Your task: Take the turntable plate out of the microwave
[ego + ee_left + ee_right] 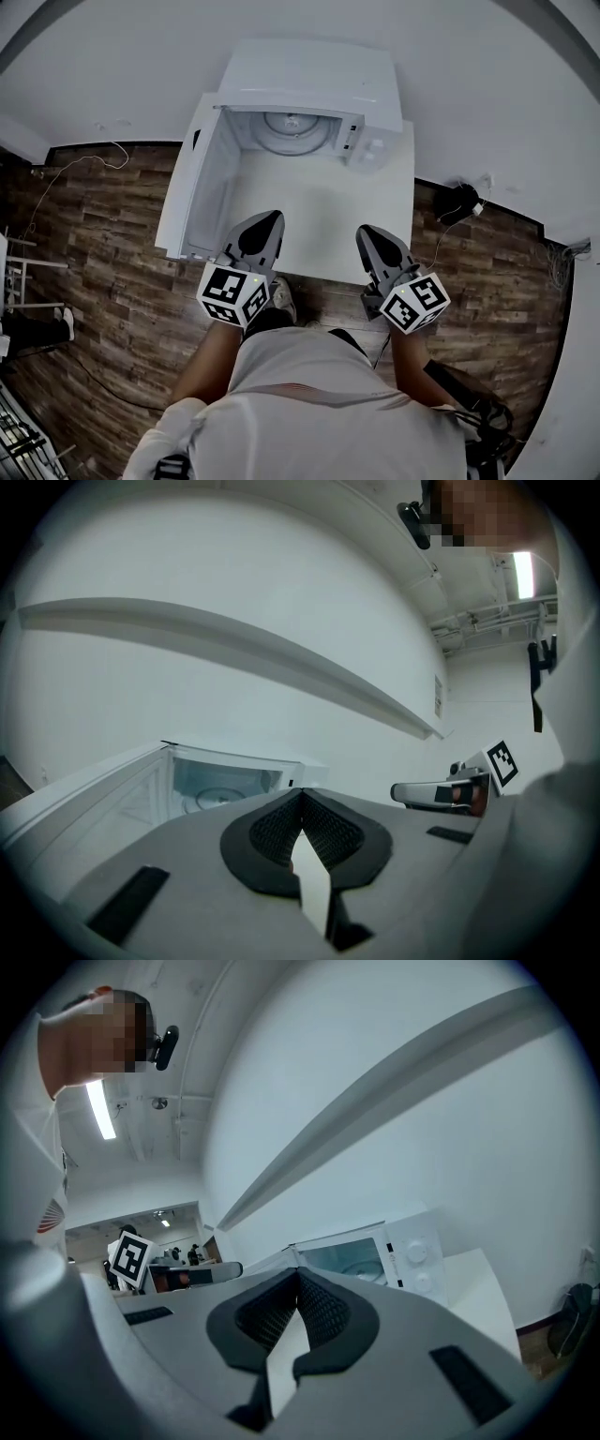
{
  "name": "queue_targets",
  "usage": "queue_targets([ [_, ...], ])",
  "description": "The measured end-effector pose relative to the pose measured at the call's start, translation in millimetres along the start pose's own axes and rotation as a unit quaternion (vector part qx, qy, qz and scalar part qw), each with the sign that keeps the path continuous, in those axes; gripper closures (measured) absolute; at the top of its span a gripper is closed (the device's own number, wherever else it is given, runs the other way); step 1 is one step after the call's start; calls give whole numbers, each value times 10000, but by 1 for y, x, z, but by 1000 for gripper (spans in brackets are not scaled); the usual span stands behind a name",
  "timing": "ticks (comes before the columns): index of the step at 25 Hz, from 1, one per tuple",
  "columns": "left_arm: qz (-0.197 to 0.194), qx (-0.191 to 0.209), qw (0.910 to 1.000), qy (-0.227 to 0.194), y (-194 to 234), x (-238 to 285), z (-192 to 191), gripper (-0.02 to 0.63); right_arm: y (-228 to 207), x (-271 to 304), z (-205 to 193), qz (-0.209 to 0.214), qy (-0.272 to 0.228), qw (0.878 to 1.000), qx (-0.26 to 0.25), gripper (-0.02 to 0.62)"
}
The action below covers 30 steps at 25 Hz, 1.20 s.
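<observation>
The turntable plate [292,131] lies flat on the floor of the microwave [319,80] cavity, in the upper middle of the head view; it has not yet been lifted or touched. The microwave's door [187,187] hangs wide open toward the left of the frame, and the control panel [373,148] with its knobs closes off the right side of the opening. The microwave stands at the far end of a white table [319,220], backed against a pale wall [487,84], with wooden floor [112,244] on either side. Lower in the frame, over the table's near edge, the left gripper [273,217] and the right gripper [367,232] point toward the opening, well apart from it and from each other; in each gripper's own view the jaws are pressed together with nothing between them, so both are empty. From here, I judge the first risk to be reaching the plate with the jaws closed; they would push it rather than take its rim. The open door stands close along the left gripper's path, so a wide sweep could knock it; on the right the panel narrows the way in. The plate looks smooth and is probably glass; a pinch on one edge only could let it tilt and slide out. Lifted crooked, it could catch on whatever seats it below or strike the frame of the opening on its way out.
</observation>
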<state>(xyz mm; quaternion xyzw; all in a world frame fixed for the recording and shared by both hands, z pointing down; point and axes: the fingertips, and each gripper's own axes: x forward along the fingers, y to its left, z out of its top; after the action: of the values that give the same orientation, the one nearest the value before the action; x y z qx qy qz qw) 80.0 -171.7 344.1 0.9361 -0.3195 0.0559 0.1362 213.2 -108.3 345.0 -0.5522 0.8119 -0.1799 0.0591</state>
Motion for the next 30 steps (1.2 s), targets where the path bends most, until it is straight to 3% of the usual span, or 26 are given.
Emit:
queue_targets([
  [7,-130,-136,9998,-109,48,38,15,595,2,86,11,60,130,9998,-135,592],
  [14,-62,-365,9993,15,77,70,5,595,-19,138,10,86,329,9994,-11,592],
  [20,110,-707,9974,-12,92,106,-15,595,-58,174,-19,198,655,9963,511,592],
  [25,301,-1677,9853,154,115,142,-57,595,-97,201,-56,203,843,9869,1362,592],
  [30,269,-2879,9566,359,135,173,-106,595,-139,221,-100,-173,786,9583,2740,592],
])
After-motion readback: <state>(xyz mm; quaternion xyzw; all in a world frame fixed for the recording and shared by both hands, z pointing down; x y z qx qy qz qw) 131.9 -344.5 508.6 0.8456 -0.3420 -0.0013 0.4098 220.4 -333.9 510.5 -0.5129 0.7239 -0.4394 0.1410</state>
